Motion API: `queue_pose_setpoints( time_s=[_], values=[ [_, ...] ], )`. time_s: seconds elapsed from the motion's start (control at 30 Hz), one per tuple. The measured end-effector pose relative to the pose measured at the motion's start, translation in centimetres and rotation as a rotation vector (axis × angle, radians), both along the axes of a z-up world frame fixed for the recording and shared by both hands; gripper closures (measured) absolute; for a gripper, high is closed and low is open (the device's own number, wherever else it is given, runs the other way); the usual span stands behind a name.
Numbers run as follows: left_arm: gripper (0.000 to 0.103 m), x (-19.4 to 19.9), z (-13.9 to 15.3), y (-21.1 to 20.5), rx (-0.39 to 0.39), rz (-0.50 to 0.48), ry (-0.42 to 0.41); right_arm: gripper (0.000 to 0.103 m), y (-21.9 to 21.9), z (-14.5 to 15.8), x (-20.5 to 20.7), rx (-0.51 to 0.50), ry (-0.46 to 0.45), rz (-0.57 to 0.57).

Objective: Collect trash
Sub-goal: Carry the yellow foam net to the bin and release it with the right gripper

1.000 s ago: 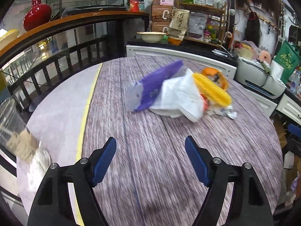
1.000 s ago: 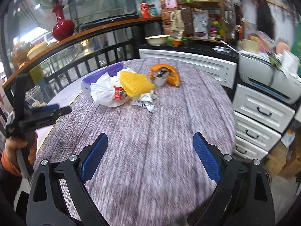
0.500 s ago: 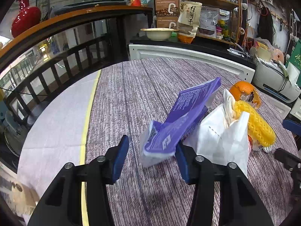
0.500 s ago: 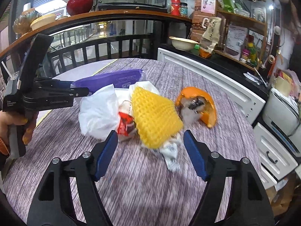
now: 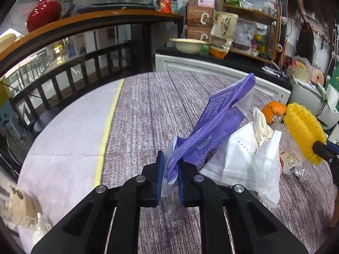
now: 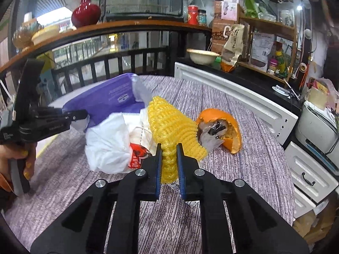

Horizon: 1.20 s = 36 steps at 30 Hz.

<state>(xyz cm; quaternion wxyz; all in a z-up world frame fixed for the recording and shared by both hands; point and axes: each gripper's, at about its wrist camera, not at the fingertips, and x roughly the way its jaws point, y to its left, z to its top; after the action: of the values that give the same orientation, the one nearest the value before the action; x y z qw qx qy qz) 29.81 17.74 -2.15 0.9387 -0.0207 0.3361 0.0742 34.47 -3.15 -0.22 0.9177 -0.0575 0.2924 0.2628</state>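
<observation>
A pile of trash lies on the round table (image 5: 144, 114). My left gripper (image 5: 170, 175) is shut on the near end of a purple tissue wrapper (image 5: 220, 118), which also shows in the right wrist view (image 6: 110, 97). My right gripper (image 6: 169, 169) is shut on the lower end of a yellow foam fruit net (image 6: 169, 124), seen at the right in the left wrist view (image 5: 303, 131). A white plastic bag (image 6: 108, 146) with a face mask (image 5: 231, 165), an orange peel (image 6: 228, 124) and a small crumpled wrapper (image 5: 293, 165) lie beside them.
A white cabinet (image 6: 239, 97) stands behind the table, with drawers (image 6: 307, 173) and a printer (image 6: 317, 124) at the right. A dark railing (image 5: 63, 80) with a wooden ledge and a red vase (image 6: 85, 10) runs along the left. A cream bowl (image 5: 188, 44) sits on the counter.
Both grippers moved in to the pile and shut: the left on the purple wrapper, the right on the yellow foam net. One second ago both were open and farther back.
</observation>
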Motion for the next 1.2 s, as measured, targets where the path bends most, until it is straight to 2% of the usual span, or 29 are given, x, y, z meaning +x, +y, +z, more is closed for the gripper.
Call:
queue_pose_setpoints(
  time_s=[0.23, 0.47, 0.8, 1.2],
  values=[
    [0.091, -4.5, 2.6, 0.6, -0.051, 0.052, -0.099, 0.089, -2.5, 1.7, -4.4, 0.070, -0.022, 0.001],
    [0.091, -8.8, 3.7, -1.9, -0.078, 0.016, -0.158, 0.089, -5.2, 2.8, -8.9, 0.100, -0.044, 0.003],
    [0.091, -12.6, 3.2, -6.8, -0.123, -0.088, -0.163, 0.089, -9.6, 2.5, -13.8, 0.117, -0.062, -0.055],
    [0.091, -14.3, 2.7, -11.7, -0.162, -0.191, -0.145, 0.089, -16.5, 1.2, -17.4, 0.136, -0.067, -0.197]
  ],
)
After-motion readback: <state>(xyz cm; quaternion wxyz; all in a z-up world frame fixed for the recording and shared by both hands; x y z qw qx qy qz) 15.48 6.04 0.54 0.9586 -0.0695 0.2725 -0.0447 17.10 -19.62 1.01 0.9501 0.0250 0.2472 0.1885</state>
